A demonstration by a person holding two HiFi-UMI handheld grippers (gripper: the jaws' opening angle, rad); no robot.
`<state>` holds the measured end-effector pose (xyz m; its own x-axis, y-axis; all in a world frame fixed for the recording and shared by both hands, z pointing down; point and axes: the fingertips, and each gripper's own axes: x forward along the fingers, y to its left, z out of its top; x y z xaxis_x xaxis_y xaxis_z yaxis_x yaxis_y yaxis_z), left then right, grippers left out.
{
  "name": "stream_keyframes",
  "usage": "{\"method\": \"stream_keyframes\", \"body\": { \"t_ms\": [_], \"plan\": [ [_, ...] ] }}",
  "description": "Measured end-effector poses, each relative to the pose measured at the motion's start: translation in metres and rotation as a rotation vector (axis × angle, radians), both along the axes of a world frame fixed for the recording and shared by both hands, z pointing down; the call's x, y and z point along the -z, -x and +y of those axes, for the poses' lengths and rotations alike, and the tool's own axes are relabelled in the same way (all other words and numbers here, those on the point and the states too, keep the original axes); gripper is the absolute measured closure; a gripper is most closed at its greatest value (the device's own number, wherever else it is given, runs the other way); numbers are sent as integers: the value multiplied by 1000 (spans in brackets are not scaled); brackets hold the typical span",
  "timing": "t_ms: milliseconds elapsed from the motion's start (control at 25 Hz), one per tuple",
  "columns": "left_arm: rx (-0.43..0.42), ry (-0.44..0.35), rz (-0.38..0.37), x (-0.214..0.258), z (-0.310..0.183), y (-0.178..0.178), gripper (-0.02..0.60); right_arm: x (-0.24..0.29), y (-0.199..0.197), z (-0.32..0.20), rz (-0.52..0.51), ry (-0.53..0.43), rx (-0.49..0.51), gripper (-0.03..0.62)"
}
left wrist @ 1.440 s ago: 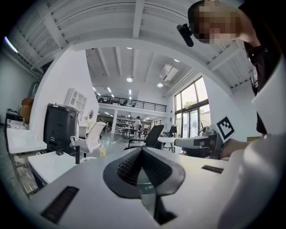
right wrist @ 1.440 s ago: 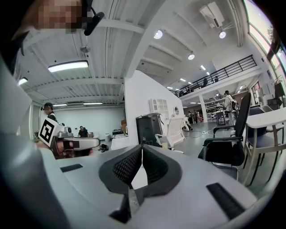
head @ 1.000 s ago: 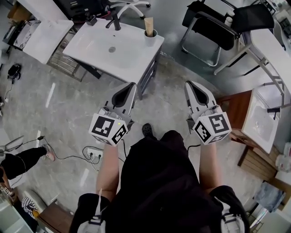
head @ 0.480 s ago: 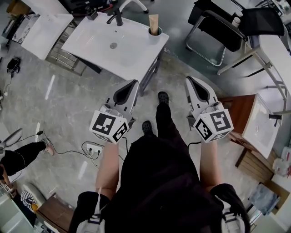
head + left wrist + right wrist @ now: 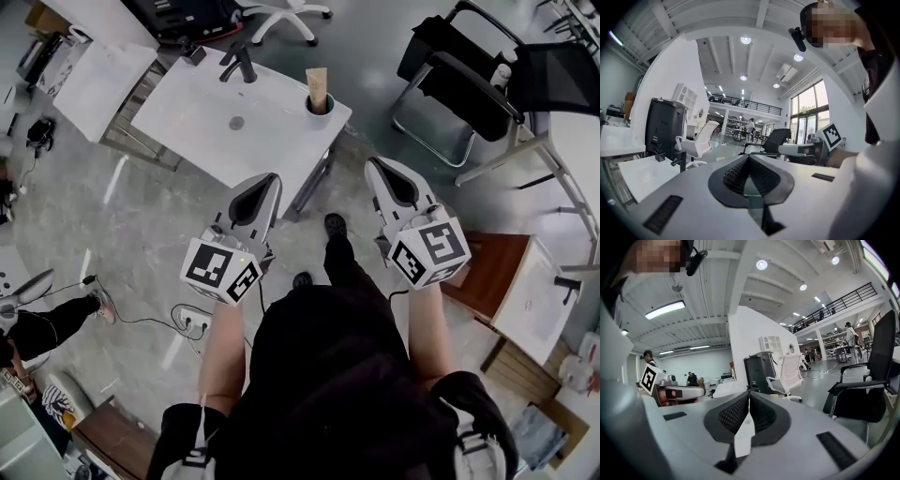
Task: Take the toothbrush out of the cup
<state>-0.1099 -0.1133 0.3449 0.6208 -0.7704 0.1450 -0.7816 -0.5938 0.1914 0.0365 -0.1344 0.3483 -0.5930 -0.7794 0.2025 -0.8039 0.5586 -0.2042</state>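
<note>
Only your head view shows the cup (image 5: 320, 105). It stands on the right-hand corner of the white sink (image 5: 211, 131) with the tan toothbrush (image 5: 317, 82) upright in it, well ahead of both claws. The gripper views show what the head view can't: your left gripper (image 5: 748, 158) has its jaws pressed together on nothing, and so does your right gripper (image 5: 749, 397). That makes one cup, one toothbrush, one faucet (image 5: 239, 64) and two grippers.

Open-plan workshop hall — office chairs (image 5: 450, 84), mezzanine (image 5: 745, 99), freestanding washbasin (image 5: 202, 131)
</note>
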Motion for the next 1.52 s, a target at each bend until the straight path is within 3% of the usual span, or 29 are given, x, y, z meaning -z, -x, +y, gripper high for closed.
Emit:
{"method": "stream_keyframes", "body": {
  "t_ms": [680,1240,1520],
  "plan": [
    [153,13,-3,-4,-101,-39,568,-29,-14,-132,-6,47,209,562],
    [265,72,-4,-24,-117,-24,568,-74,12,-174,43,142,322,560],
    [244,103,6,-35,-129,-16,568,-106,27,-188,93,212,324,552]
  ]
}}
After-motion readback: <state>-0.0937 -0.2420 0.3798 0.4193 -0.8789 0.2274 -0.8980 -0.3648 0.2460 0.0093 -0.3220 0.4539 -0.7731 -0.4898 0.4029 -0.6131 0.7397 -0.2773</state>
